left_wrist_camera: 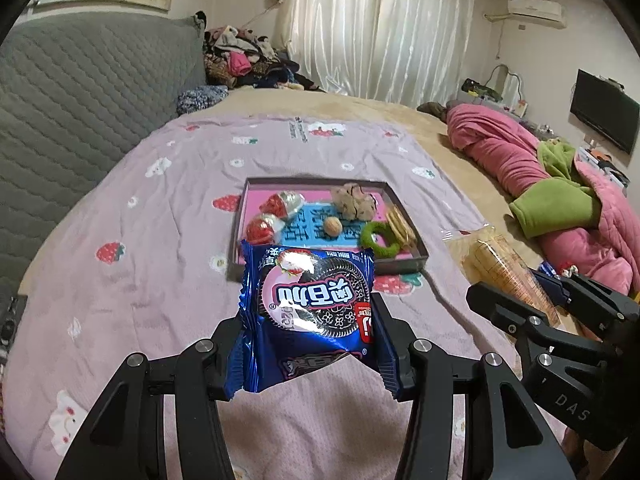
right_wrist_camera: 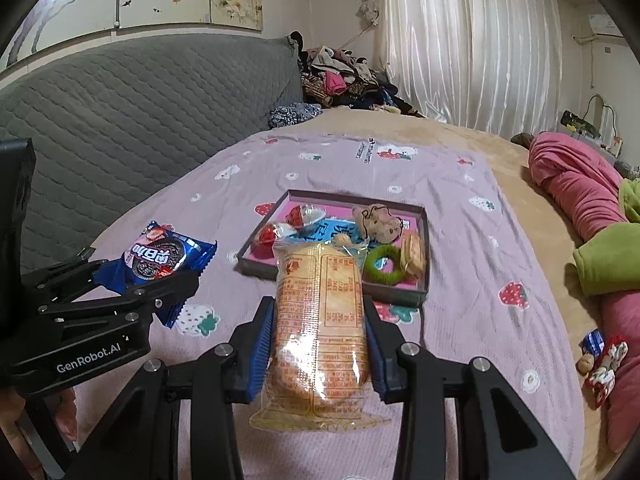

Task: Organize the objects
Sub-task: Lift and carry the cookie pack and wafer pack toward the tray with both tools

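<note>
My left gripper [left_wrist_camera: 308, 336] is shut on a blue Oreo packet [left_wrist_camera: 308, 308] and holds it above the bed, in front of a shallow grey tray [left_wrist_camera: 400, 200]. It also shows in the right wrist view [right_wrist_camera: 160, 264]. My right gripper [right_wrist_camera: 320, 336] is shut on a clear pack of yellow crackers [right_wrist_camera: 320, 320], just short of the tray [right_wrist_camera: 426, 240]. The tray has a pink and blue floor and holds two red-and-silver wrapped sweets [left_wrist_camera: 276, 216], a brown lumpy toy [left_wrist_camera: 352, 200], a small nut [left_wrist_camera: 332, 226], a green ring [left_wrist_camera: 380, 240] and a round biscuit [left_wrist_camera: 400, 224].
A lilac strawberry-print cloth [left_wrist_camera: 160, 240] covers the bed. A grey quilted headboard [left_wrist_camera: 80, 100] stands at the left. A pink and green blanket [left_wrist_camera: 560, 200] lies at the right, with small wrapped snacks [right_wrist_camera: 600, 360] beside it. A clothes pile [left_wrist_camera: 248, 60] sits at the back.
</note>
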Available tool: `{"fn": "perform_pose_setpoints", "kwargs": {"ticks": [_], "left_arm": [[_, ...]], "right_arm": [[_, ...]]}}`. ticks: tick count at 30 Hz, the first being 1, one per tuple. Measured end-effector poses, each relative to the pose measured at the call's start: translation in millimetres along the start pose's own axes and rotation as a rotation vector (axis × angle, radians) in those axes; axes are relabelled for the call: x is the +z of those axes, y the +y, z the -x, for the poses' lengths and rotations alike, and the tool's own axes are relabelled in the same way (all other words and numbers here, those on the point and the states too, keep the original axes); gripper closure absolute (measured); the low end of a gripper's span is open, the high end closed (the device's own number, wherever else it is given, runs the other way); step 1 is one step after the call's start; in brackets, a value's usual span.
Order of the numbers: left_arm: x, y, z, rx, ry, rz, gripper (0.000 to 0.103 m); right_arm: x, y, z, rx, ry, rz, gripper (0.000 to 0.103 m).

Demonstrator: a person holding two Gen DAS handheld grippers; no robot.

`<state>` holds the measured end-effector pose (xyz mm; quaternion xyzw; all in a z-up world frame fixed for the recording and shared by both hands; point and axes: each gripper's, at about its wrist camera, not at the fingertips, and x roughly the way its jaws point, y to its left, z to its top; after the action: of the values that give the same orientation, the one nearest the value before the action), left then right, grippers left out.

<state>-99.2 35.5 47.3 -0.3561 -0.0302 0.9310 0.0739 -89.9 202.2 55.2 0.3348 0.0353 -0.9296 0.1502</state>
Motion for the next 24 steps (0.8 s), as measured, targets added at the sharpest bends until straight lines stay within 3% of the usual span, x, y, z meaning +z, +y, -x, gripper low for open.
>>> {"fn": "perform_pose_setpoints", "kwargs": {"ticks": [9, 24], "left_arm": [[25, 1, -7, -0.002, -0.023, -0.012, 0.049], [95, 5, -31, 0.008, -0.074, -0.026, 0.049]], "right_arm": [[25, -3, -7, -0.009, -0.022, 0.007, 0.062], [93, -19, -19, -0.039, -0.087, 0.008, 0.062]]}}
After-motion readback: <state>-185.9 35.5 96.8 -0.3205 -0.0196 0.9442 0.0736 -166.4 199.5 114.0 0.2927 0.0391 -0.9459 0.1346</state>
